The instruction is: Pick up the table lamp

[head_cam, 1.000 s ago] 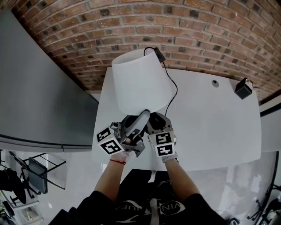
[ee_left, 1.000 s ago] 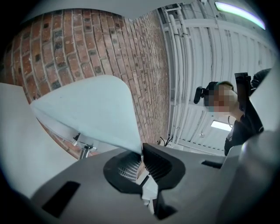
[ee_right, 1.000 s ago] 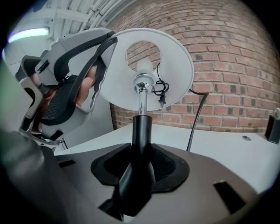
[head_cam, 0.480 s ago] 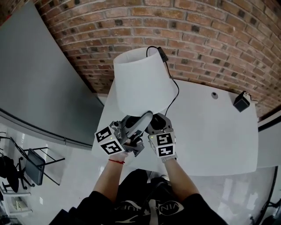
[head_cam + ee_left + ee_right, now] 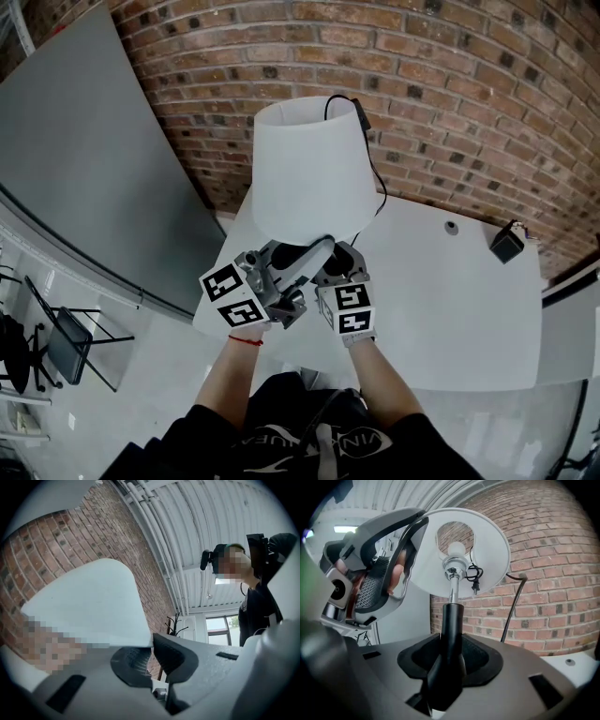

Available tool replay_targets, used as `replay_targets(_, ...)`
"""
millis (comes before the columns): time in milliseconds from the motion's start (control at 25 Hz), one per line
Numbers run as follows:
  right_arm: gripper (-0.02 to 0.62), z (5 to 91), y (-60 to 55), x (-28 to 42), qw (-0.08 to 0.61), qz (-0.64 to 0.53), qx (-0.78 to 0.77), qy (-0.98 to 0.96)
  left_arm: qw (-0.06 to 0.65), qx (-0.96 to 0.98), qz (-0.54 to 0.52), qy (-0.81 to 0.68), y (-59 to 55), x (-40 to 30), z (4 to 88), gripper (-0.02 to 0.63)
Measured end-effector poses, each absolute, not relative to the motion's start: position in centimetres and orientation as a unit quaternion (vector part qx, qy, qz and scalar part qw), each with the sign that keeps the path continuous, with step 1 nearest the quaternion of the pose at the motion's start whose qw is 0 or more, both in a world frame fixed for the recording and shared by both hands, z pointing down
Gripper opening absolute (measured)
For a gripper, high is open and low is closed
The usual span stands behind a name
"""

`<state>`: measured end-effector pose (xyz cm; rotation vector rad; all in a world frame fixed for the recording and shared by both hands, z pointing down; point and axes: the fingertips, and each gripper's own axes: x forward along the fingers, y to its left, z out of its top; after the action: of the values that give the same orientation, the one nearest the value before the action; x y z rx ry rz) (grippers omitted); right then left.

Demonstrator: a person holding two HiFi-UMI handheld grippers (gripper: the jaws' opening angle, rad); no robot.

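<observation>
The table lamp has a white shade [image 5: 307, 173] and a black stem [image 5: 451, 634] with a chrome neck and bulb [image 5: 456, 550]. In the head view it hangs above the white table [image 5: 450, 300], near its left end. My right gripper [image 5: 337, 264] is shut on the black stem, which stands between its pads [image 5: 480, 656]. My left gripper [image 5: 314, 251] is shut on the shade's lower rim; in the left gripper view the shade's edge [image 5: 89, 606] runs into the pinched jaws. The lamp's foot is hidden behind the grippers.
The lamp's black cord [image 5: 375, 187] trails from the shade down toward the brick wall. A small black box [image 5: 507, 244] and a round fitting [image 5: 451, 227] sit at the table's far right. A grey panel and a chair [image 5: 66, 347] stand at the left.
Both grippers have risen with the lamp in them. The shade now stands higher and more upright against the brick wall.
</observation>
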<state>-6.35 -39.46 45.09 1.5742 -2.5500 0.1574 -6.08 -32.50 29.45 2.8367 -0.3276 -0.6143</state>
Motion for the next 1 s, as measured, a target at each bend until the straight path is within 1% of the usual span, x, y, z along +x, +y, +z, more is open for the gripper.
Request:
replay_targets(400, 0.144, 40.8, -39.6, -6.4, 0.039, 0.023, 0.514, -0.856, 0.052, 0.973, -0.194, -0.112, -31.4, -5.5, 25.8, 0.02)
replay_targets(1000, 0.144, 35.8, -39.1, -5.5, 0.012, -0.013, 0.511, -0.859, 0.002, 0.976, -0.188, -0.114, -29.6, -4.1, 21.6, 0.021)
